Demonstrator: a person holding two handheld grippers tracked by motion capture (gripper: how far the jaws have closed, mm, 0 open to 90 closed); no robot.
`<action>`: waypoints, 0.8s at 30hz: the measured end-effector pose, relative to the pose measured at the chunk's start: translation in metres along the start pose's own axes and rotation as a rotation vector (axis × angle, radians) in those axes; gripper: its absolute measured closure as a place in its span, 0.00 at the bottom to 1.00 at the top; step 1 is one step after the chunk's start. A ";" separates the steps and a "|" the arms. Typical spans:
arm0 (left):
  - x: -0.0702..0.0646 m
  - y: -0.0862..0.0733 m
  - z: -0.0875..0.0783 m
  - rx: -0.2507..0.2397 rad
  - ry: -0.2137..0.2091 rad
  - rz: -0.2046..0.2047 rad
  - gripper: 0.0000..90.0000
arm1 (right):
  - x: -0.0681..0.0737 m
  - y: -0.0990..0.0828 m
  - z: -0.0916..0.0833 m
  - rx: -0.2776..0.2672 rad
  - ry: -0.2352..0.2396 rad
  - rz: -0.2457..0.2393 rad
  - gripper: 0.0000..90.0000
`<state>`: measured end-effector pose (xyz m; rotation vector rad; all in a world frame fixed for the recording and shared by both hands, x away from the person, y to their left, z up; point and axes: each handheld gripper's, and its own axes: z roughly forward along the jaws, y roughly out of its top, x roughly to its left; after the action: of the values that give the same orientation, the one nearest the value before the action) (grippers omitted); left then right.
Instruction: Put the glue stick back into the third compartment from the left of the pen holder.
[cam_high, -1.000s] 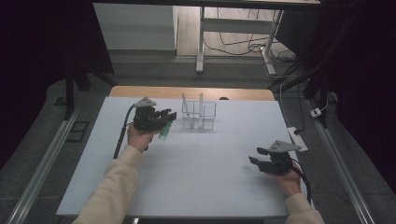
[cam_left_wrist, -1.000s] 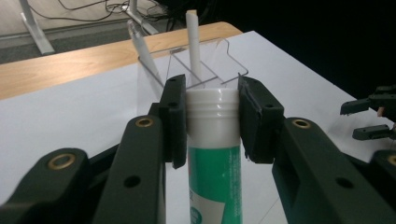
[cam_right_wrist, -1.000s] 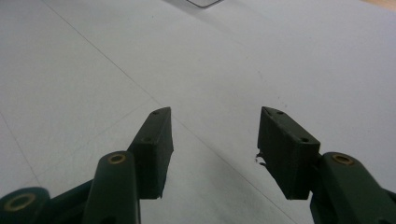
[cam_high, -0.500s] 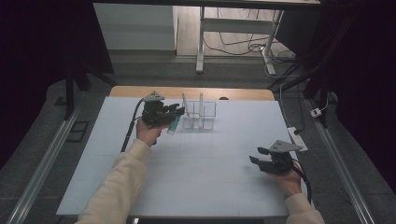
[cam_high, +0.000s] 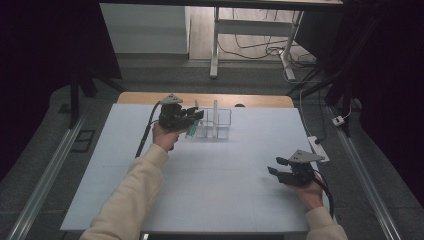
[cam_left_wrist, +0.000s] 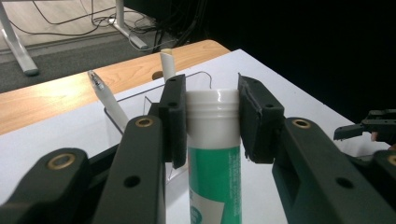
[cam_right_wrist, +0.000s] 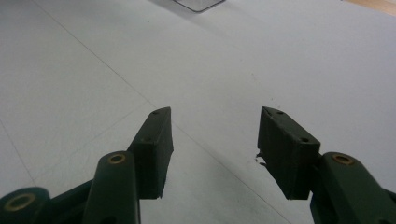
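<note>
Left gripper view first: we see our left tongs (cam_left_wrist: 210, 121) clamped on a green tube (cam_left_wrist: 215, 154) with a white cap, one black pad pressed against each side of the cap. The tube stands roughly upright between the jaws, its green printed body running down out of the bottom of the picture. Just beyond the tongs sits a clear organiser (cam_left_wrist: 140, 105) with thin see-through walls, and two white pens (cam_left_wrist: 108, 100) lean up out of it, one to the left of the jaws and one right behind the left pad. Far off to the right we catch the tip of our other tongs.

In the high view we hold the left tongs (cam_high: 192, 116) above the far part of the white desk (cam_high: 225, 180), with the tube (cam_high: 192, 131) hanging slanted from them just beside the organiser (cam_high: 215, 122), on its left. We cannot tell whether the tube's lower end touches the organiser wall. A black cable trails from the tongs back along our sleeve.

Our right tongs (cam_high: 276, 166) hover near the desk's right edge, well apart from the left tongs and the organiser. In the right gripper view these tongs (cam_right_wrist: 215, 140) stand wide apart with bare desk between the pads, and a corner of the organiser shows well ahead of them.
</note>
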<state>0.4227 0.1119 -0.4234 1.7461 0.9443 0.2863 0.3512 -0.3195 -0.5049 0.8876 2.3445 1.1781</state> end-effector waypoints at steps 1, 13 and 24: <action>0.000 0.000 0.001 0.002 -0.002 0.003 0.72 | 0.000 0.000 0.000 0.000 0.001 0.001 0.50; -0.005 0.008 0.011 -0.005 -0.004 0.022 0.72 | 0.001 0.000 0.001 0.009 0.006 -0.010 0.50; -0.008 0.017 0.026 -0.008 -0.001 0.024 0.72 | 0.002 -0.001 0.004 0.021 0.008 -0.010 0.50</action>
<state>0.4408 0.0869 -0.4165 1.7513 0.9208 0.3036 0.3516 -0.3165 -0.5079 0.8787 2.3688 1.1579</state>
